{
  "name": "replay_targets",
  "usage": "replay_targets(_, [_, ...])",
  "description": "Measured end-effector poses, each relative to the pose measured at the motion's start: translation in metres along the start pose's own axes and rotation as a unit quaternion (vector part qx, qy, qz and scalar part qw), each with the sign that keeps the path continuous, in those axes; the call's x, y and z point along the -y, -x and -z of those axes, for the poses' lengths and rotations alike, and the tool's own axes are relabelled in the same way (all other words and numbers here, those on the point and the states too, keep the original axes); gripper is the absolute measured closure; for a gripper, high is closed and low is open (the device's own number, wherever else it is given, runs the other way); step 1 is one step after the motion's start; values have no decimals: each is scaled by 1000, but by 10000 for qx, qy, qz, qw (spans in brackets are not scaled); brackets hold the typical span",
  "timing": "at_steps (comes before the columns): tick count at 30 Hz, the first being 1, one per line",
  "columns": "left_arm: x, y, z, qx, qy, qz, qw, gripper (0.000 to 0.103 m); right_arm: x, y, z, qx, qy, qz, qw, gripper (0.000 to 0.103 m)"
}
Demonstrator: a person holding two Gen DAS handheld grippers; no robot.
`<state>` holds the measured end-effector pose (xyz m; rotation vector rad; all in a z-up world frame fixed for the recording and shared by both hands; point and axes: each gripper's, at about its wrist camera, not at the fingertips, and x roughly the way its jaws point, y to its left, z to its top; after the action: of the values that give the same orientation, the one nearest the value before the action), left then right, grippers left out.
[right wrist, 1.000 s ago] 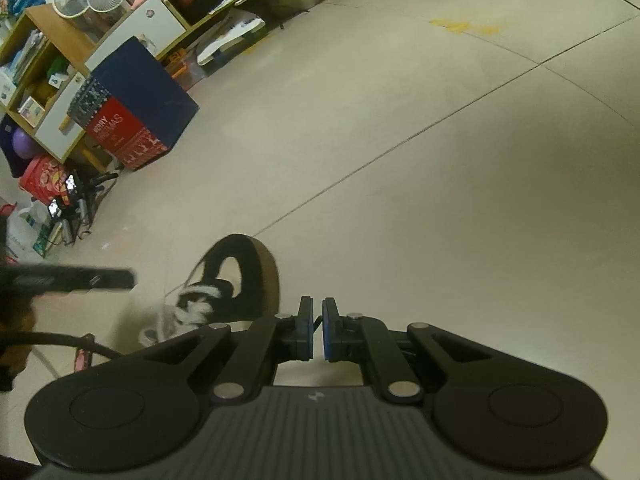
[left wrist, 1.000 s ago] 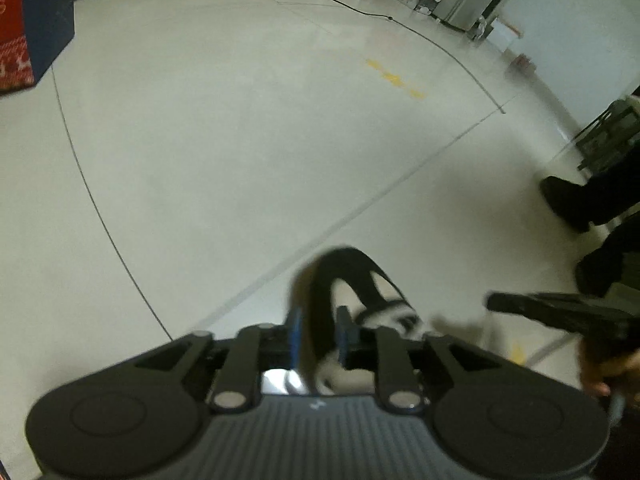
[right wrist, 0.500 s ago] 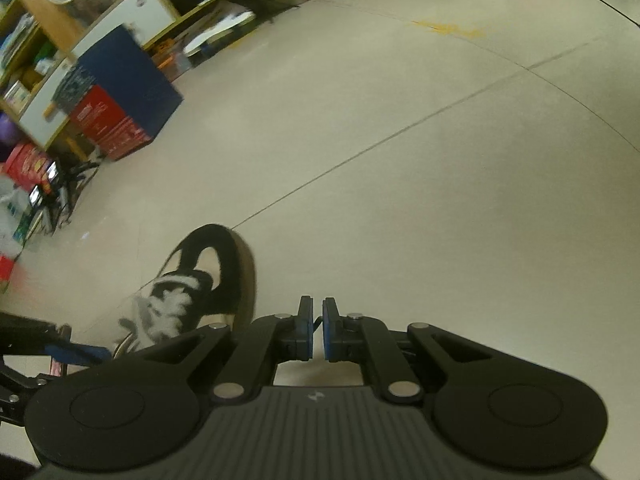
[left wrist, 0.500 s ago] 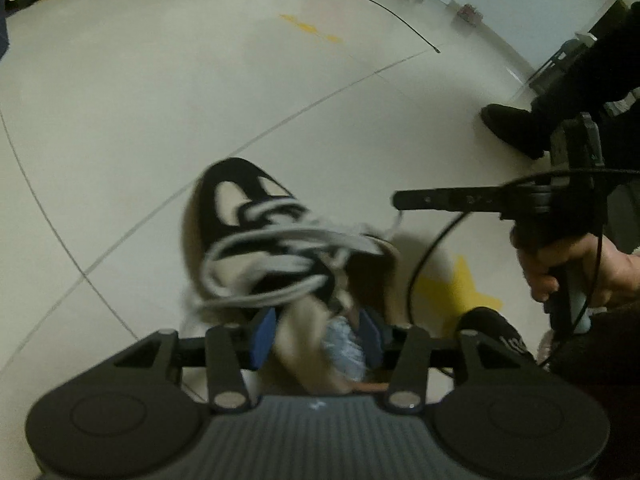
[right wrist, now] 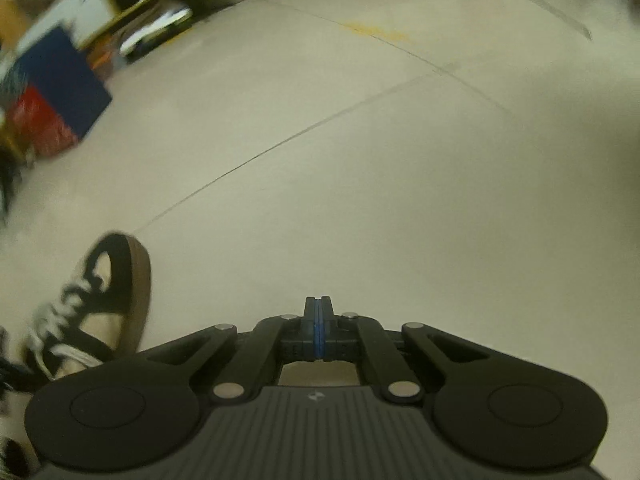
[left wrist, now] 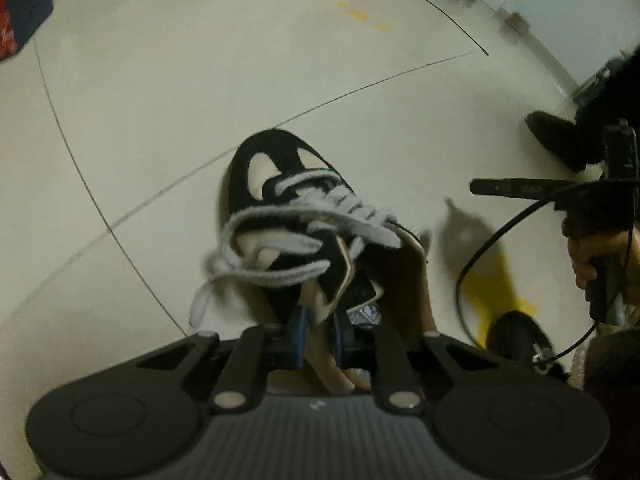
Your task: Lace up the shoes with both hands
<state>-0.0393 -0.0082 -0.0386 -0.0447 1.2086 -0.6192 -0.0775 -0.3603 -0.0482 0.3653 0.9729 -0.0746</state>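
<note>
A black and cream shoe (left wrist: 280,216) stands on a pale tiled floor (left wrist: 200,92), toe pointing away from the left wrist camera. Loose grey laces (left wrist: 304,216) cross its upper in thick, untied strands, and one end trails down over the side of the shoe that is leftward in this view, toward the floor.

The left gripper (left wrist: 320,334) sits at the heel end of the shoe. Its jaws are closing, now only narrowly apart, with the tan edge of the shoe's collar or tongue between the blue pads (left wrist: 301,334). The pads appear to touch that tan edge on both sides, though the contact is partly hidden by the gripper body.

To the right of the shoe in the left wrist view, the right gripper (left wrist: 480,187) is seen side-on, held by a hand (left wrist: 588,256), with a black cable (left wrist: 500,232) looping below it. It is well apart from the shoe and touches nothing.

From the right wrist camera, the right gripper (right wrist: 319,320) has its blue pads pressed fully together with nothing between them, over bare floor (right wrist: 360,180). The shoe (right wrist: 92,308) lies to the left of it, near the lower left edge of that view. The background there is blurred; a dark blue and red box (right wrist: 56,92) stands far beyond the shoe.
</note>
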Motion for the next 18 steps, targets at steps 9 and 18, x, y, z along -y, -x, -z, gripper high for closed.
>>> replay_targets(9, [-8, 7, 0, 125, 553, 335, 9978, 84, -30, 3, 11, -475, 89, -1222, 9913, 69])
replay_targets(18, [6, -4, -10, 169, 176, 61, 9997, 82, -119, 7, 23, -431, 2379, -1685, 9556, 68])
